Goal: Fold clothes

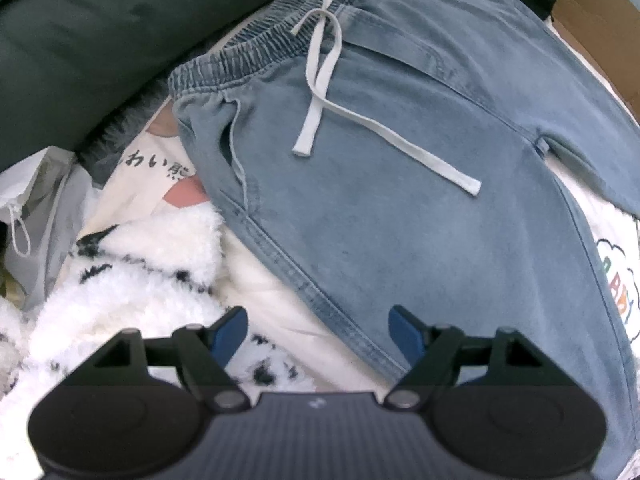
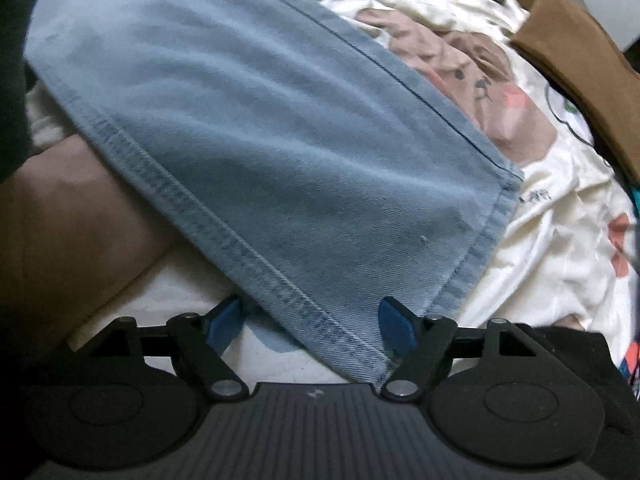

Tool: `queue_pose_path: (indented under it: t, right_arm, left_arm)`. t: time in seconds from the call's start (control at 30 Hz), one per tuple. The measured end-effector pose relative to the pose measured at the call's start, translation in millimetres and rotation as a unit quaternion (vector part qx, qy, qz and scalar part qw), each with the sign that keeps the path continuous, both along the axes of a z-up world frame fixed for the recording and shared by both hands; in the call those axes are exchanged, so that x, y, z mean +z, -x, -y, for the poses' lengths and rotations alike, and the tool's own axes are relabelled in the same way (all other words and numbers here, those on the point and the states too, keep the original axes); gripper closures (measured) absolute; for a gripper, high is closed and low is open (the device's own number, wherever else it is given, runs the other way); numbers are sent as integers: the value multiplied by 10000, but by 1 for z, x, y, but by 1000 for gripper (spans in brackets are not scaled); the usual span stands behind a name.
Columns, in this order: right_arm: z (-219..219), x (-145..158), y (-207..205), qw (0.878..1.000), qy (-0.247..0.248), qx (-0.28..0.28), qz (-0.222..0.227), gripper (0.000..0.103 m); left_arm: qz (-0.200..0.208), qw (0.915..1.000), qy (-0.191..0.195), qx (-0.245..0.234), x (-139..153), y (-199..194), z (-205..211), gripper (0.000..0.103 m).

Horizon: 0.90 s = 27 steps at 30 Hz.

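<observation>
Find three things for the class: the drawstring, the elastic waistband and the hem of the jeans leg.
drawstring [image 1: 320, 92]: left wrist view, on the shorter hanging end, midway down.
elastic waistband [image 1: 256, 42]: left wrist view, on the gathered band.
hem of the jeans leg [image 2: 480, 240]: right wrist view, on the stitched bottom edge.

Light blue denim trousers [image 1: 420, 200] with a pale grey drawstring [image 1: 320, 92] lie on a cream bedsheet [image 2: 560, 220] printed with brown cartoon bears. A fluffy white blanket [image 1: 140, 280] shows black flecks, possibly stripes.

One pair of denim trousers [image 1: 400, 200], two tongs [image 1: 318, 338] [image 2: 312, 326].
</observation>
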State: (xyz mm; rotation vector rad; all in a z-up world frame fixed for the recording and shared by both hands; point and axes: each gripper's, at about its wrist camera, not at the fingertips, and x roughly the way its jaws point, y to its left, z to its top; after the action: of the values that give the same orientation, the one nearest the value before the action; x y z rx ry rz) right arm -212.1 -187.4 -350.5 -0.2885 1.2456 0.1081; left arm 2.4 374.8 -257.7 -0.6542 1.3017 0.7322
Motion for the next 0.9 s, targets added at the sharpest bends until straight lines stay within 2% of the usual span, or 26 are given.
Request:
queue_pose_path:
  t: [0.03, 0.13, 0.17, 0.33, 0.5, 0.77, 0.9]
  right_arm:
    - [2, 2, 0, 9999, 13, -97, 44, 27]
    - [9, 10, 1, 9994, 59, -296, 193, 47]
    - [11, 14, 2, 9990, 83, -349, 253, 49]
    - [18, 27, 3, 9975, 31, -501, 488, 52]
    - [15, 24, -1, 9969, -148, -573, 525, 54]
    - [-11, 17, -12, 9973, -345, -354, 540, 54]
    - [-11, 13, -17, 9959, -377, -587, 574, 55]
  left_arm:
    - [12, 10000, 5, 3, -1, -1, 0, 23]
    - [42, 10000, -4, 9, -3, -3, 0, 23]
    - [43, 10000, -2, 26, -4, -3, 0, 23]
    - [44, 10000, 4, 51, -5, -4, 1, 23]
    - [142, 9999, -10, 40, 3, -1, 1, 23]
    - [10, 9997, -127, 188, 12, 15, -10, 23]
    - [10, 9994, -128, 319, 14, 22, -15, 23]
